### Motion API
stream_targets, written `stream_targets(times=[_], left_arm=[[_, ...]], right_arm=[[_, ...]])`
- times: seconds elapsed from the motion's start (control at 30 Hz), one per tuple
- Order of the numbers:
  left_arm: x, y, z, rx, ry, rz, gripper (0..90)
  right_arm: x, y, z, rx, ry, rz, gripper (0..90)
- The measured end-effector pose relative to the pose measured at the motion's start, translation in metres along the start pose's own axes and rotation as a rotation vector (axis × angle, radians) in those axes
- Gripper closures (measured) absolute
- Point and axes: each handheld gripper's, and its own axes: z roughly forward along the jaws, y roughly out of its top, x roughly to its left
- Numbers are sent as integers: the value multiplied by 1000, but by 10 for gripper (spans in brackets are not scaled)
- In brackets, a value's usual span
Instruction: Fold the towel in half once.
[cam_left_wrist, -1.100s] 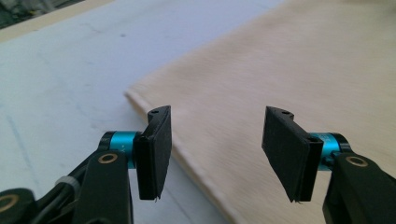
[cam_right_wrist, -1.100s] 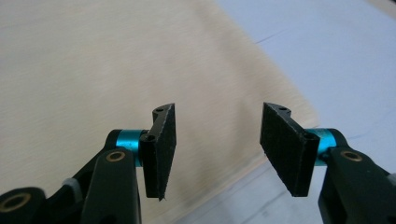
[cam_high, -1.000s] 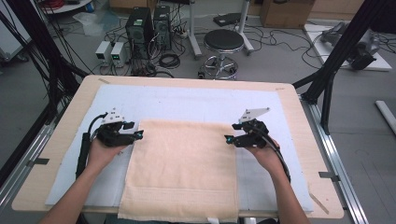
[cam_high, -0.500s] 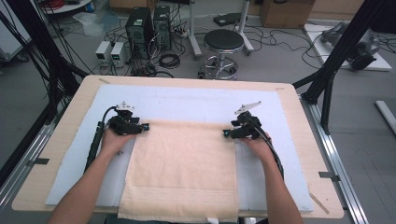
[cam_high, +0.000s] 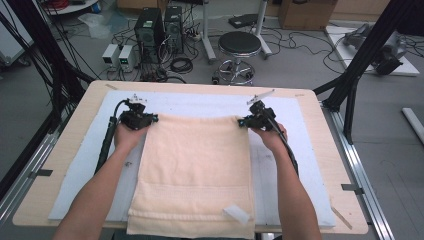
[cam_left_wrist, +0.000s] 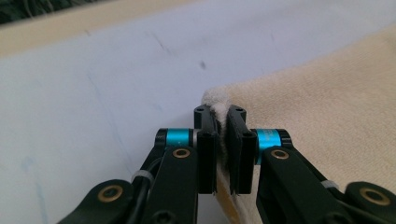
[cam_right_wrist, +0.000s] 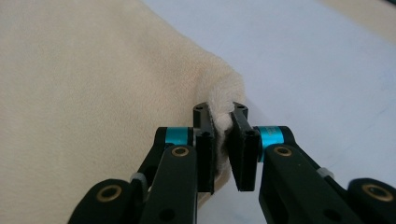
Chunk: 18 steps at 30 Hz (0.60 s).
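A cream towel (cam_high: 195, 170) lies flat on the white mat (cam_high: 300, 165), its near edge hanging over the table's front. My left gripper (cam_high: 152, 119) is at the towel's far left corner, jaws shut on a pinch of the cloth (cam_left_wrist: 220, 100). My right gripper (cam_high: 242, 121) is at the far right corner, shut on that corner of the towel (cam_right_wrist: 224, 100). In the left gripper view the towel (cam_left_wrist: 327, 107) spreads to the right; in the right gripper view the towel (cam_right_wrist: 93, 93) spreads to the left. A white label (cam_high: 236, 213) lies near the towel's front right.
The mat covers a wooden table (cam_high: 330, 150) with bare wood at its borders. Behind the table on the floor stand a stool (cam_high: 240, 47), computer cases (cam_high: 157, 30) and cables. Black frame posts (cam_high: 370, 50) rise at the right.
Both grippers have moved away from me toward the table's far side, drawing the towel's far edge with them; the towel now lies longer and flatter.
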Motion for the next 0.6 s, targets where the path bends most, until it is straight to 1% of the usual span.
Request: stream_targets(times=[0.03, 0.07, 0.1, 0.13, 0.17, 0.2, 0.23, 0.27, 0.3, 0.33, 0.37, 0.4, 0.43, 0.47, 0.5, 0.53, 0.57, 0.6], left_arm=[[2, 6, 0, -10, 2, -1, 834], [4, 16, 0, -21, 3, -8, 834], [5, 21, 0, -28, 9, -8, 833], [6, 27, 0, -36, 14, 1, 827], [6, 29, 1, -23, 15, 17, 802], [6, 29, 3, -12, 19, 19, 721], [6, 27, 2, 4, 16, 20, 635], [7, 25, 1, 16, 2, 23, 615], [7, 22, 0, 35, -20, 28, 604], [8, 19, -2, 46, -24, 26, 582], [9, 16, -5, 48, -25, 19, 544], [9, 11, -10, 34, -43, 6, 523], [9, 8, -14, 17, -61, 6, 516], [8, 4, -18, 8, -77, 14, 501], [7, 2, -21, 5, -94, 17, 484], [4, -3, -26, 1, -120, 26, 470], [2, -6, -31, 10, -130, 46, 464], [-1, -9, -35, 5, -146, 50, 446]], right_arm=[[-3, 5, -2, -21, -17, -8, 823], [-6, 9, -3, -21, -25, 1, 817], [-9, 15, -5, -29, -40, 7, 807], [-11, 18, -6, -37, -50, 6, 780], [-14, 20, -7, -44, -67, 16, 698], [-15, 21, -6, -45, -88, 21, 627], [-15, 21, -6, -36, -94, 26, 601], [-16, 19, -6, -29, -82, 36, 574], [-16, 17, -5, -27, -71, 36, 552], [-14, 14, -5, -17, -66, 42, 544], [-12, 10, -4, -7, -73, 36, 533], [-10, 7, -5, -10, -73, 30, 524], [-8, 2, -6, -23, -59, 41, 514], [-6, -2, -7, -28, -45, 37, 498], [-2, -5, -8, -30, -44, 30, 482], [1, -8, -10, -35, -45, 24, 468], [6, -12, -12, -46, -34, 19, 462], [10, -15, -13, -48, -25, 13, 451]])
